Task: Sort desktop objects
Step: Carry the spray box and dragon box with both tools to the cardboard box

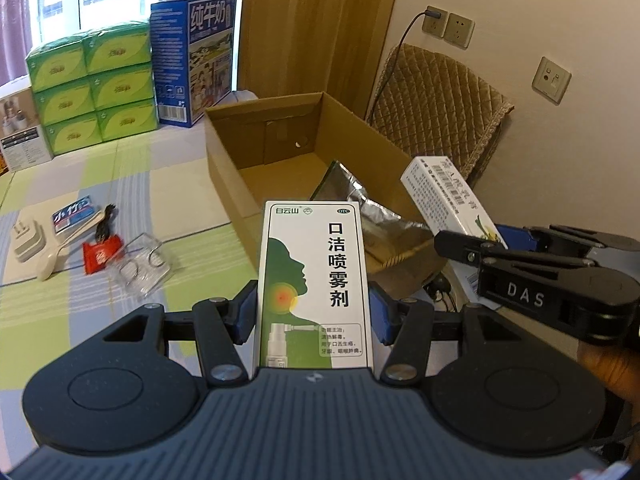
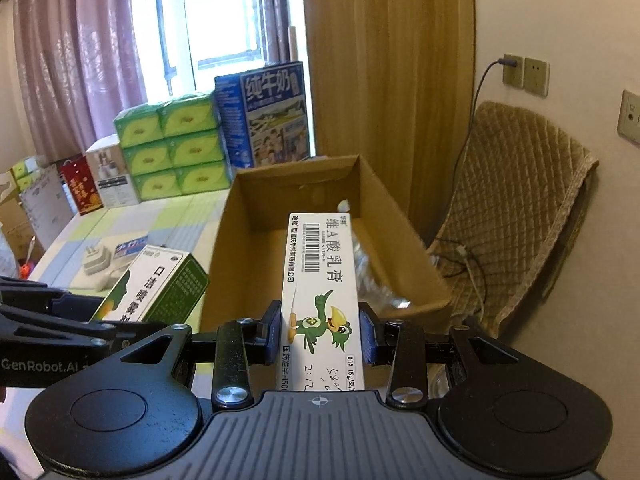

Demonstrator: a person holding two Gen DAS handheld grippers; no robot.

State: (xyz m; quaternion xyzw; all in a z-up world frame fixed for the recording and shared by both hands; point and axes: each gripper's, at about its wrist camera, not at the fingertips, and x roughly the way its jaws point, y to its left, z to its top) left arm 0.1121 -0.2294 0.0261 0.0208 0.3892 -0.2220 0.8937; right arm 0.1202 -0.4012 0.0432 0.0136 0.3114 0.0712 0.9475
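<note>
My left gripper point(image 1: 313, 316) is shut on a white and green throat spray box point(image 1: 314, 280), held upright in front of the open cardboard box point(image 1: 224, 160). My right gripper point(image 2: 320, 336) is shut on a narrow white ointment box point(image 2: 320, 280) with a green bird on it, held just before the cardboard box point(image 2: 226, 248). In the left wrist view the right gripper point(image 1: 472, 240) and its ointment box point(image 1: 444, 192) show at the right. The right wrist view shows the spray box point(image 2: 156, 284) at the lower left. A silver foil pouch point(image 1: 360, 200) lies inside the cardboard box.
On the checked tabletop point(image 1: 168, 184) at the left lie a white plug point(image 1: 26, 240), a blue and white pack point(image 1: 74, 214), a white spoon point(image 1: 60, 254), a red sachet point(image 1: 100, 256) and a clear plastic case point(image 1: 140, 268). Green tissue packs point(image 1: 96, 84) and a blue milk carton point(image 1: 196, 60) stand behind. A quilted chair point(image 1: 436, 108) stands at the wall.
</note>
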